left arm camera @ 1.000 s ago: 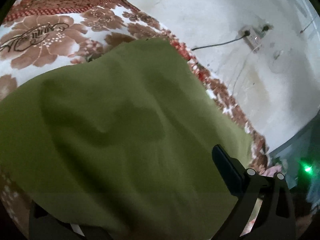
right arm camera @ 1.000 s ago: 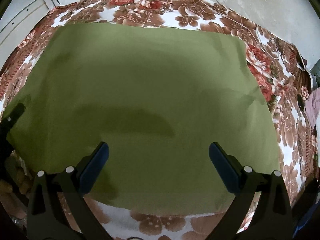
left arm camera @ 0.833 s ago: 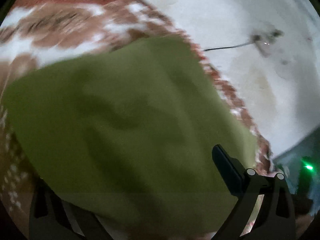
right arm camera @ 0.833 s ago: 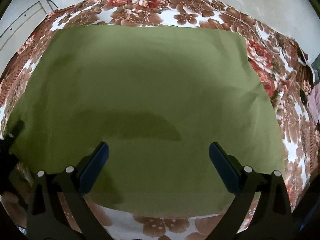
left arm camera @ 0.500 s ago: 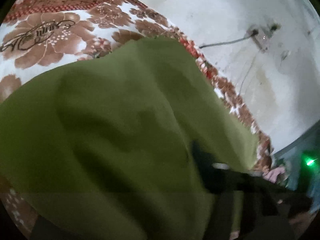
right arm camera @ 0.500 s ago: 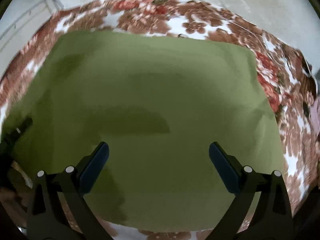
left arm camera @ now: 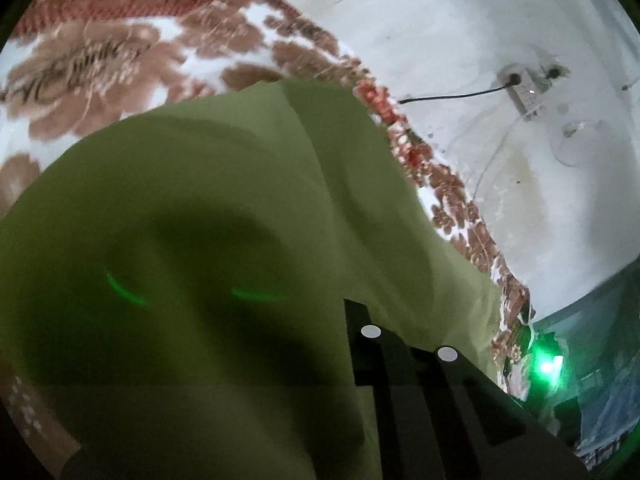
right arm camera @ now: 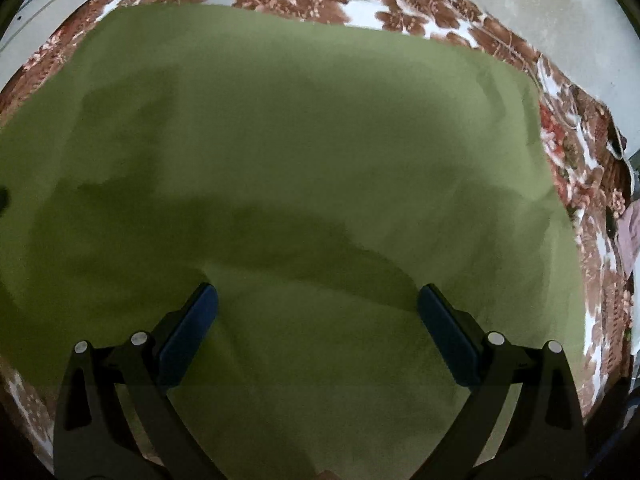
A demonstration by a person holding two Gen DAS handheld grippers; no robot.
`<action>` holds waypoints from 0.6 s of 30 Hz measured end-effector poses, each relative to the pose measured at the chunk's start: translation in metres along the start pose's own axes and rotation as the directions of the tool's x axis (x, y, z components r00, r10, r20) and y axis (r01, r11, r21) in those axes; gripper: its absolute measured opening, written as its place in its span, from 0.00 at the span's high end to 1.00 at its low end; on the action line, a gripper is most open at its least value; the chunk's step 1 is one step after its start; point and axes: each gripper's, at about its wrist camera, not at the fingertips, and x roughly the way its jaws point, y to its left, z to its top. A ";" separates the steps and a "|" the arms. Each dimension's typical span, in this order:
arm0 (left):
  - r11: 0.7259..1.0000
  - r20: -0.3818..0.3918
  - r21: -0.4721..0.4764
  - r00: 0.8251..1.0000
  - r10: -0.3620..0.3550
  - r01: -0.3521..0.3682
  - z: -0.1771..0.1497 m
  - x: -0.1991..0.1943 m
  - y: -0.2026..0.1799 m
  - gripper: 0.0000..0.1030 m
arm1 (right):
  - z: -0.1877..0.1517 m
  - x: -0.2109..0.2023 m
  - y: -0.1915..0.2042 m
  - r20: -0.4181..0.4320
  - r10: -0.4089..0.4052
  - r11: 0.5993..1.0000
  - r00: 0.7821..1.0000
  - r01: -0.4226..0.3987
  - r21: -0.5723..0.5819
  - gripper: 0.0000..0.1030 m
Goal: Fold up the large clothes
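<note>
A large olive-green cloth (right arm camera: 320,160) lies spread over a floral bedspread (right arm camera: 592,208). My right gripper (right arm camera: 318,304) is open and hovers just above the cloth near its front edge, nothing between its blue pads (right arm camera: 192,320). In the left wrist view the cloth (left arm camera: 200,220) is lifted and drapes over my left gripper (left arm camera: 352,344). Only one dark finger (left arm camera: 360,336) shows, moved in to the middle, and the cloth hides the other. The gripper appears shut on the cloth's edge.
The brown and white floral bedspread (left arm camera: 100,60) covers the bed. A white wall (left arm camera: 500,20) carries a socket (left arm camera: 528,84) with a black cable. A green light (left arm camera: 548,366) glows at the lower right. A pinkish item (right arm camera: 630,236) lies at the bed's right edge.
My left gripper has closed: its right finger moved inward from the side to the middle, and the cloth is now raised over it. The right gripper stays open, slightly nearer the cloth.
</note>
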 end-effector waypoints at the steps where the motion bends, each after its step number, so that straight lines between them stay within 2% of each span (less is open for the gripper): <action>1: 1.000 0.008 0.017 1.000 0.006 -0.006 0.000 -0.002 -0.007 0.96 | 0.000 0.003 0.001 0.000 -0.002 1.000 1.000 0.002 -0.006 0.05; 5: 0.998 0.034 0.069 0.999 0.010 -0.012 0.002 -0.009 -0.038 0.96 | -0.005 -0.002 -0.001 0.014 0.002 0.998 1.000 -0.001 -0.062 0.05; 8: 0.991 0.051 0.130 0.999 0.006 -0.013 0.009 -0.017 -0.066 0.96 | -0.011 -0.019 -0.010 0.030 0.016 0.999 0.999 -0.015 -0.040 0.05; 11: 0.983 0.048 0.181 0.999 0.003 -0.011 0.011 -0.024 -0.088 0.96 | -0.019 -0.013 -0.016 0.030 0.055 0.999 0.998 -0.054 -0.005 0.05; 14: 0.950 0.041 0.310 0.998 0.038 -0.049 0.005 -0.023 -0.126 0.96 | -0.019 0.009 -0.016 0.016 0.094 0.996 0.995 -0.094 0.010 0.04; 15: 0.927 0.045 0.370 0.997 0.055 -0.068 0.001 -0.021 -0.144 0.96 | -0.017 0.012 -0.017 0.014 0.104 0.995 0.994 -0.104 0.011 0.04; 18: 0.886 0.060 0.454 0.995 0.079 -0.097 -0.007 -0.019 -0.180 0.96 | -0.013 0.006 -0.027 -0.005 0.171 0.985 0.985 -0.171 0.001 0.04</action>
